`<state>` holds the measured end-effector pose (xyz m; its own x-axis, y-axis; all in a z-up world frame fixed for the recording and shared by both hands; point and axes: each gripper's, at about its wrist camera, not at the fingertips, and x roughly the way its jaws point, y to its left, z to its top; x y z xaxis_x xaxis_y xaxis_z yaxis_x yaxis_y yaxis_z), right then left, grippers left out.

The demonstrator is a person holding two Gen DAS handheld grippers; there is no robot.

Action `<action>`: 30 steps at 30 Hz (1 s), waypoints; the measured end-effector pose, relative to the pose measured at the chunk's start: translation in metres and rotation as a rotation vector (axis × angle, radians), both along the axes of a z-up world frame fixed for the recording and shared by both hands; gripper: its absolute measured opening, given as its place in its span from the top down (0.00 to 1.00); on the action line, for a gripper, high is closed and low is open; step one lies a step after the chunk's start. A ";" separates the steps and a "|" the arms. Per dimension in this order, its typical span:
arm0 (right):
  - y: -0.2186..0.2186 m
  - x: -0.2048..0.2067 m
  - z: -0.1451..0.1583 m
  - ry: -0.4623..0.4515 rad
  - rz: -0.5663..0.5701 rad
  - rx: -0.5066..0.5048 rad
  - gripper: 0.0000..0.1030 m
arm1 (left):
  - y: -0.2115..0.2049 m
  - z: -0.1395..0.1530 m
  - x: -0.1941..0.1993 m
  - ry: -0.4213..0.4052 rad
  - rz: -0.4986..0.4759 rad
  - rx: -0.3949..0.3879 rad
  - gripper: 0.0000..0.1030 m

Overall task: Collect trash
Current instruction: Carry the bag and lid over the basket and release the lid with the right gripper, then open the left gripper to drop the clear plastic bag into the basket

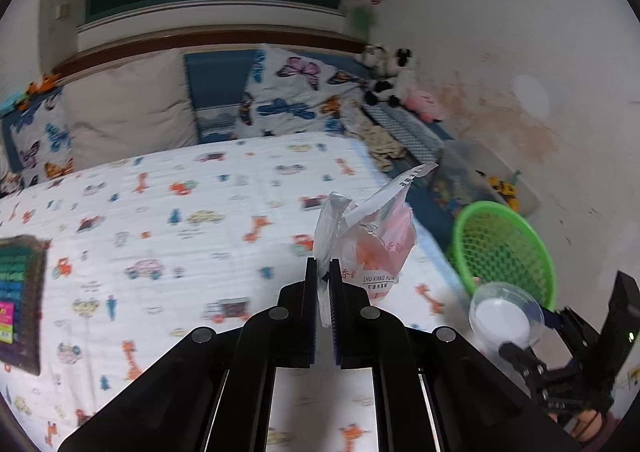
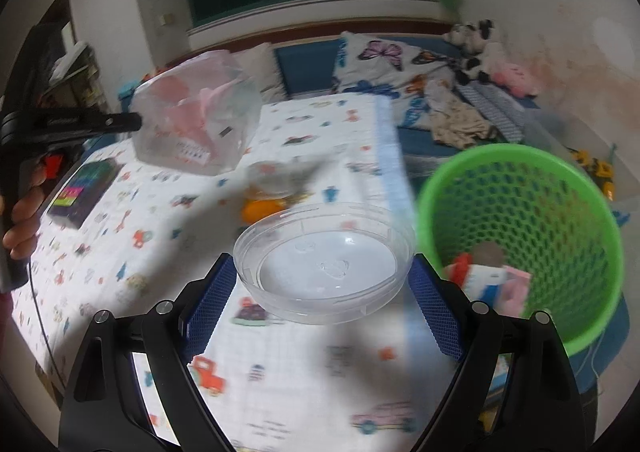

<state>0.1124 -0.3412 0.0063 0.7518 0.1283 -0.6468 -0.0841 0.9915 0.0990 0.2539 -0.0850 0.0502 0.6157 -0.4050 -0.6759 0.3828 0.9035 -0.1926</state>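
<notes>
Black left gripper (image 1: 324,272) pinches a crumpled clear-and-pink plastic bag (image 1: 372,244) above the patterned bedsheet (image 1: 160,211); the right gripper (image 2: 322,284) clamps a clear round plastic lid (image 2: 324,260) beside the green mesh basket (image 2: 520,236).

a child's bedroom: bed (image 1: 200,211), butterfly pillows (image 1: 292,91), plush toys (image 1: 394,79)

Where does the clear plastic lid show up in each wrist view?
Left wrist view: clear plastic lid sits lower right, held in the right claw, just below the green basket.
Right wrist view: the lid fills the centre, gripped between the blue pads, left of the basket.
Shared landmark: the green basket.
</notes>
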 end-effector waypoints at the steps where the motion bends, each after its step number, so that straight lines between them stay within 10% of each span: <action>1: -0.007 -0.001 0.002 -0.002 -0.013 -0.005 0.16 | -0.008 0.002 -0.002 -0.004 -0.012 0.000 0.94; 30: -0.164 -0.006 -0.026 0.063 -0.301 0.004 0.14 | -0.234 -0.018 -0.001 0.019 -0.275 0.088 0.94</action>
<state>0.1060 -0.5048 -0.0194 0.7148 -0.0916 -0.6933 0.2202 0.9704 0.0988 0.2526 -0.3188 0.0323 0.4779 -0.4942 -0.7262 0.6125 0.7801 -0.1278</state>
